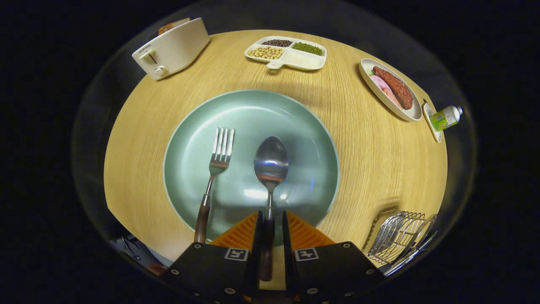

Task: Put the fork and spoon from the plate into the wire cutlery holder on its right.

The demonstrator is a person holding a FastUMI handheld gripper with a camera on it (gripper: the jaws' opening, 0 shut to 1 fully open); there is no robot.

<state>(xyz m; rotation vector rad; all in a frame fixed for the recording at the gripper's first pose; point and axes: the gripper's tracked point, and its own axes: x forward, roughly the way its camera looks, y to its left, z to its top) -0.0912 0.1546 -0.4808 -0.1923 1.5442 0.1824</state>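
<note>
The tongs [270,219] straddle the spoon [270,162] handle on the plate [295,122] — contact unclear — fork [215,169] left of it, holder [398,238] right of the plate.

Bright overhead light, glare on plate [295,122] and spoon [271,160]; fisheye bends edges, rim dim.

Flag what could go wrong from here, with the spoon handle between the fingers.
1. The gripper straddles the spoon handle far from the bowl; whether the fingers press it is unclear, so the heavy bowl end may droop or swing when lifted.
2. The fork lies close alongside on the plate; a sideways drag could knock it.
3. The wire cutlery holder has narrow gaps, so a tilted spoon might catch.
</note>
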